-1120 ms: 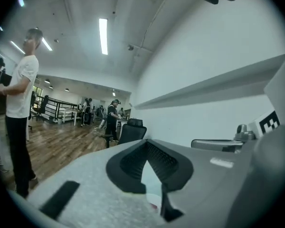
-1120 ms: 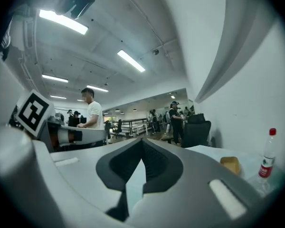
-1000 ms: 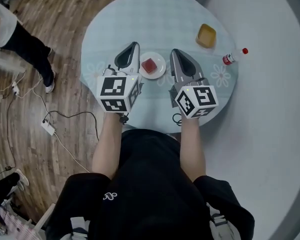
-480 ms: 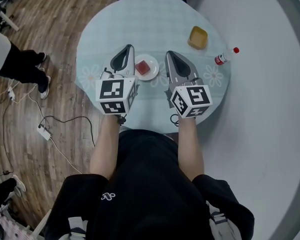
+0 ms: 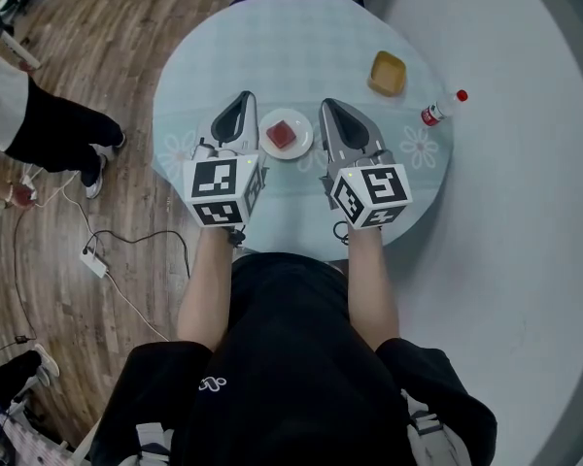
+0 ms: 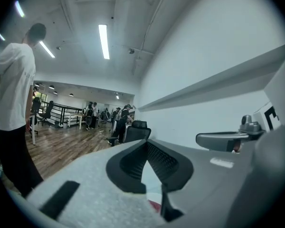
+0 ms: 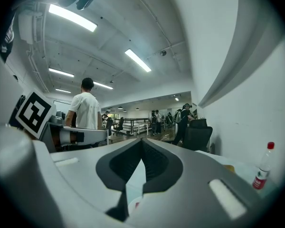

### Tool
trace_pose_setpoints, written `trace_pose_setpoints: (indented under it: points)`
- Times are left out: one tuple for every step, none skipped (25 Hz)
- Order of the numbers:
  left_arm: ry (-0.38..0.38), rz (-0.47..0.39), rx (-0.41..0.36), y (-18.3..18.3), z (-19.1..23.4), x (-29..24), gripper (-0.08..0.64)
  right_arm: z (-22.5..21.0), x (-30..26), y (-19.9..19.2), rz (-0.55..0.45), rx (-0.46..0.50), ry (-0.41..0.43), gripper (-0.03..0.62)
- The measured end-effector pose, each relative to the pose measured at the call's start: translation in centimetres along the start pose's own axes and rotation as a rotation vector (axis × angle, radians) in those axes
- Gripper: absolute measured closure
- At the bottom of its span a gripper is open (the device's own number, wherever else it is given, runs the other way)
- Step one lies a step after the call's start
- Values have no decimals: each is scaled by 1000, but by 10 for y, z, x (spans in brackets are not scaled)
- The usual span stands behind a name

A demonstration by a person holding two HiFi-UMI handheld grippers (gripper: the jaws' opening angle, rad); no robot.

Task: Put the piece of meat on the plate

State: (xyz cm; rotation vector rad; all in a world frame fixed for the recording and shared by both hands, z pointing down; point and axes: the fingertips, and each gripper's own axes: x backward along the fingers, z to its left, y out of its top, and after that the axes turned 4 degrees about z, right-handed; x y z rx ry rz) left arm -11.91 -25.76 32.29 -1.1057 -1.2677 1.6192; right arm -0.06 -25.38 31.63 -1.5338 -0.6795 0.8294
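Observation:
A red piece of meat [image 5: 283,135] lies on a small white plate [image 5: 300,145] near the middle of the round, pale blue table [image 5: 301,47]. My left gripper [image 5: 244,97] rests level just left of the plate, its jaws shut with nothing between them. My right gripper [image 5: 327,105] lies just right of the plate, also shut and holding nothing. In the left gripper view the jaws [image 6: 145,143] meet at the tips, and a sliver of the red meat [image 6: 155,205] shows below them. The right gripper view shows its jaws [image 7: 141,141] closed tip to tip.
A yellow-orange dish [image 5: 388,73] sits at the table's far right, and a small red-capped bottle [image 5: 441,109] [image 7: 262,172] lies by the right edge. A person [image 5: 39,115] stands on the wooden floor at the left, near a cable with an adapter [image 5: 93,262].
Both grippers stay in place on either side of the plate, and the meat stays on it. The person standing at the left has shifted their feet.

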Motion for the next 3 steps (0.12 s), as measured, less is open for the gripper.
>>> trace_pose_setpoints:
  points:
    - [0, 0, 0, 0, 0, 0, 563, -1, -1, 0, -1, 0, 0, 584]
    - [1, 1, 0, 0, 0, -1, 563, -1, -1, 1, -1, 1, 0, 584]
    - [1, 1, 0, 0, 1, -1, 563, -2, -2, 1, -1, 1, 0, 584]
